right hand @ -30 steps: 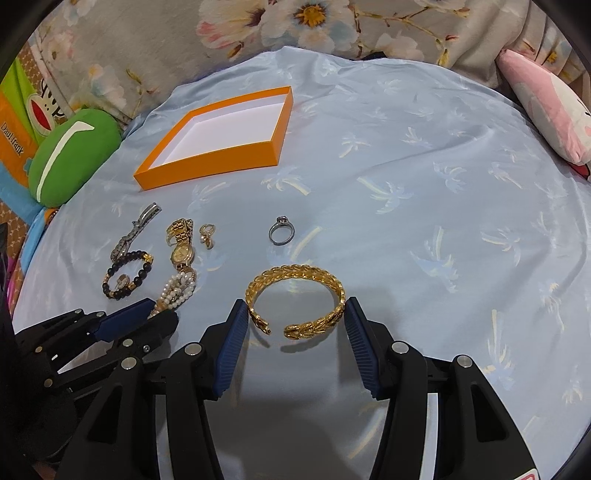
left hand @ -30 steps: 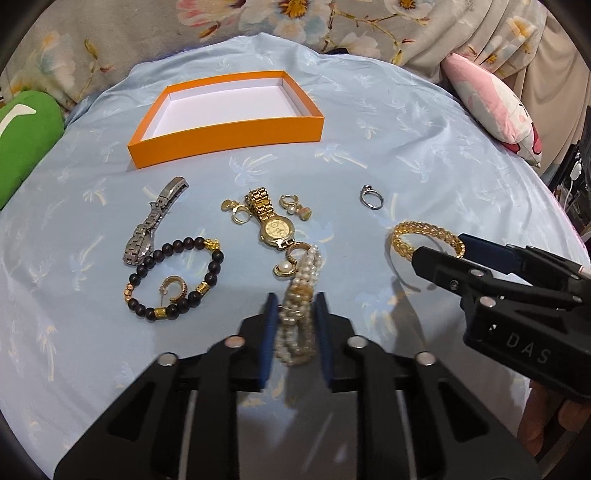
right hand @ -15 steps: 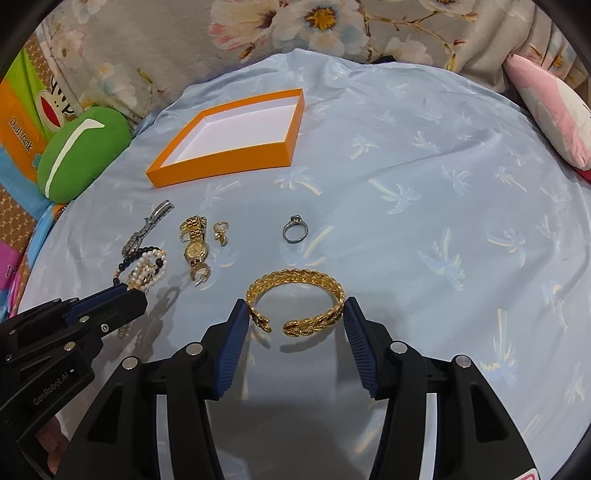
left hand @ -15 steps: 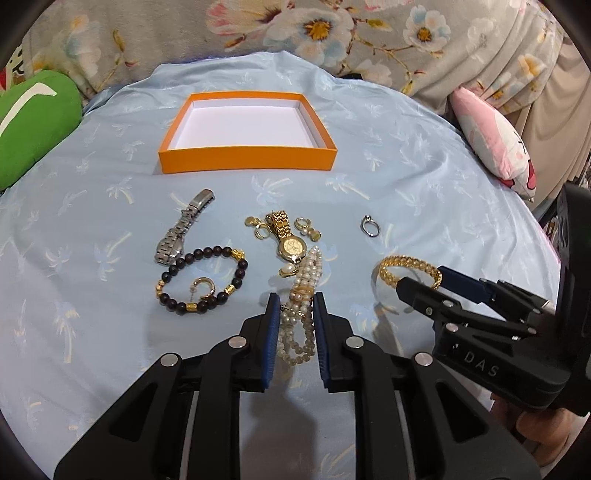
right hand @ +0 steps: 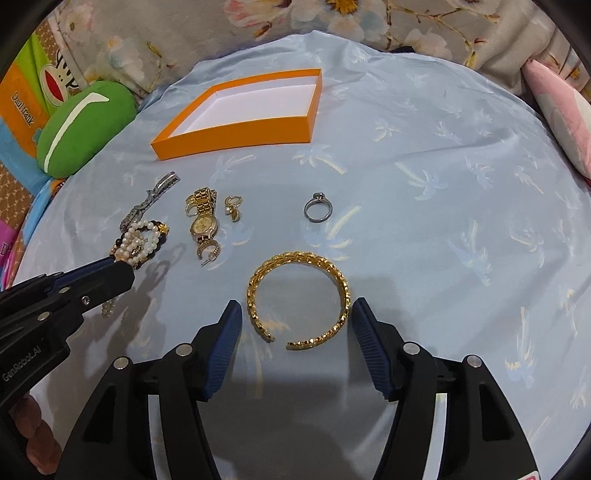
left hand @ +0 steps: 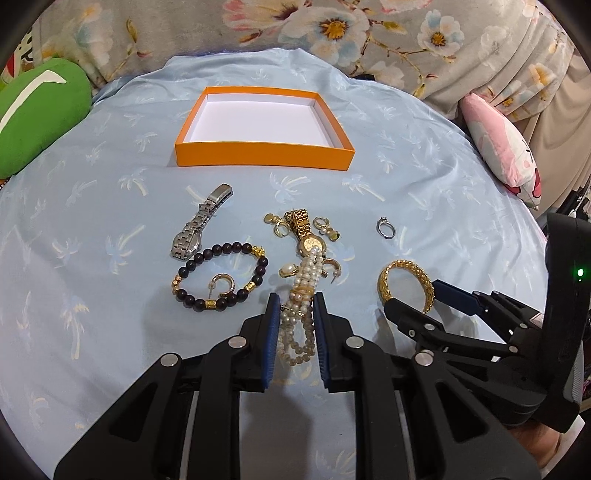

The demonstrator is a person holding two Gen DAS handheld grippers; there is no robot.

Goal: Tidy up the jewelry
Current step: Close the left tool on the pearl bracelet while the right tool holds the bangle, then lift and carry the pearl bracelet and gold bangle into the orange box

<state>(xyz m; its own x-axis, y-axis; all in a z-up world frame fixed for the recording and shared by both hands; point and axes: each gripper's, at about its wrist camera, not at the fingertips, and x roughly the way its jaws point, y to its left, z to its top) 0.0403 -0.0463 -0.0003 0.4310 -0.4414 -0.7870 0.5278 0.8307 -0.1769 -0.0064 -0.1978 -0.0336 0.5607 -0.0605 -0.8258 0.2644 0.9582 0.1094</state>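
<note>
My left gripper [left hand: 294,299] is shut on a pearl bracelet [left hand: 301,295] and holds it lifted above the blue cloth; it also shows in the right wrist view [right hand: 138,242]. My right gripper [right hand: 297,306] is open, its fingers on either side of a gold bangle [right hand: 299,295] that lies on the cloth; the bangle shows in the left wrist view [left hand: 406,284]. An empty orange box [left hand: 262,157] stands at the back. A gold watch [left hand: 306,236], silver watch [left hand: 197,227], dark bead bracelet [left hand: 221,275], silver ring [left hand: 386,227] and several earrings lie between.
A green cushion [left hand: 37,110] lies at the far left and a pink pillow [left hand: 498,147] at the far right. Floral fabric [left hand: 332,33] runs behind the cloth-covered surface. The cloth's edge drops off at the right.
My left gripper has risen and pulled back with the pearl bracelet, lifting it off the cloth near the gold watch. The right gripper still stands open around the gold bangle.
</note>
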